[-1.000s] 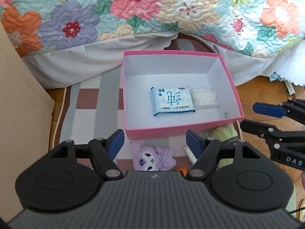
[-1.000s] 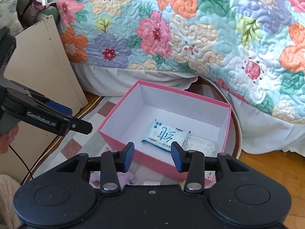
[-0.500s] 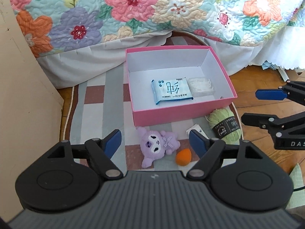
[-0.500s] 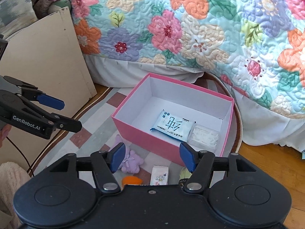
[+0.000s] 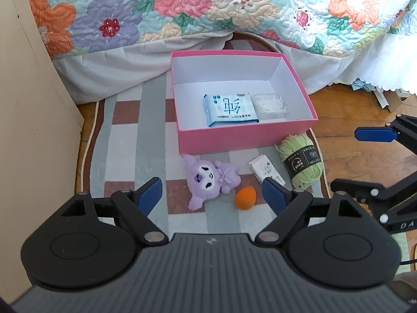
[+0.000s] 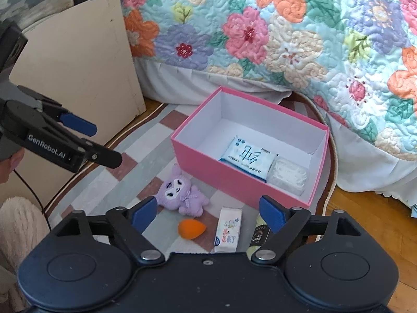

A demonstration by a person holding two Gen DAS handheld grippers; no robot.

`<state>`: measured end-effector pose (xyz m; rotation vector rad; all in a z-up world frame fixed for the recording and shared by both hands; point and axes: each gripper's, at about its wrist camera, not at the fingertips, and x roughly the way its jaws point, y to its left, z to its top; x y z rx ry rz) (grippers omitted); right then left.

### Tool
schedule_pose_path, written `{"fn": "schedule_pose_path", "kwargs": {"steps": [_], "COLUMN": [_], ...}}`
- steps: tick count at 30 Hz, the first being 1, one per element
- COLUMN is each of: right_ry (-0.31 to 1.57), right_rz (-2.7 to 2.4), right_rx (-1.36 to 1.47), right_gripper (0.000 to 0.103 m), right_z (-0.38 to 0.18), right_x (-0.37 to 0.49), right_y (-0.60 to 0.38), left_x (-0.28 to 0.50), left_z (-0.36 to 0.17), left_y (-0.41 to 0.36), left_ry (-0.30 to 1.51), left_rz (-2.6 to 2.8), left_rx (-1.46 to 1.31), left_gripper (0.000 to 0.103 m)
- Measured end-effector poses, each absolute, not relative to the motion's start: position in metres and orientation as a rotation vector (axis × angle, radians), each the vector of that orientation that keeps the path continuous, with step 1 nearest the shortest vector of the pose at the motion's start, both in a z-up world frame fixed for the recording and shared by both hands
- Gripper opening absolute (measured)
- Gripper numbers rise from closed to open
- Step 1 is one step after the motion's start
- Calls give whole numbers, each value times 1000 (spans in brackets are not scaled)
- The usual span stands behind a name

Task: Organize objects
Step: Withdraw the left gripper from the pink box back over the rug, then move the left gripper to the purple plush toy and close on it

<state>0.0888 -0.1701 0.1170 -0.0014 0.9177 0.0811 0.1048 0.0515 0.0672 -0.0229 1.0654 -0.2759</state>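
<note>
A pink box [image 5: 247,137] [image 6: 208,168] on the rug holds a blue wipes pack [image 5: 230,109] [image 6: 247,156] and a clear packet of white bits [image 5: 271,103] [image 6: 289,173]. In front of it lie a purple plush toy [image 5: 208,180] [image 6: 182,194], an orange sponge [image 5: 245,201] [image 6: 191,229], a small white carton [image 5: 267,173] [image 6: 228,230] and a green yarn ball [image 5: 302,160]. My left gripper [image 5: 211,195] is open above the plush and sponge. My right gripper [image 6: 208,211] is open above the sponge and carton. Both are empty.
A bed with a flowered quilt [image 5: 208,7] stands behind the box. A beige board [image 5: 31,117] [image 6: 78,60] stands at the left. The checked rug [image 5: 130,135] lies on a wooden floor [image 5: 351,151]. Paper scraps [image 5: 378,96] lie at the right.
Both grippers have pulled back and up from the box, so the plush, sponge, carton and yarn now show. The right gripper has opened wider.
</note>
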Motion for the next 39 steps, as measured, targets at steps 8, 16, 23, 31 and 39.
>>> {"fn": "schedule_pose_path", "kwargs": {"steps": [8,16,23,31,39], "right_ry": [954,896,862,891,814], "right_rz": [130,230,261,264,282], "right_rx": [7,27,-32,-23,135], "right_gripper": [94,96,96,96,96], "right_z": [109,103,84,48,34], "right_x": [82,77,79,97,102], "right_y": [-160,-151,-139,-130,-137], "left_x": [96,87,93,109,111], "left_z": [58,45,31,2,-14], "left_y": [53,47,51,61,73], "left_ry": [1078,1072,1031,1011,939], "left_rz": [-295,-343,-336,-330,-319], "left_rx": [-42,-40,-57,-100,-127], "left_gripper": [94,96,96,96,96]}}
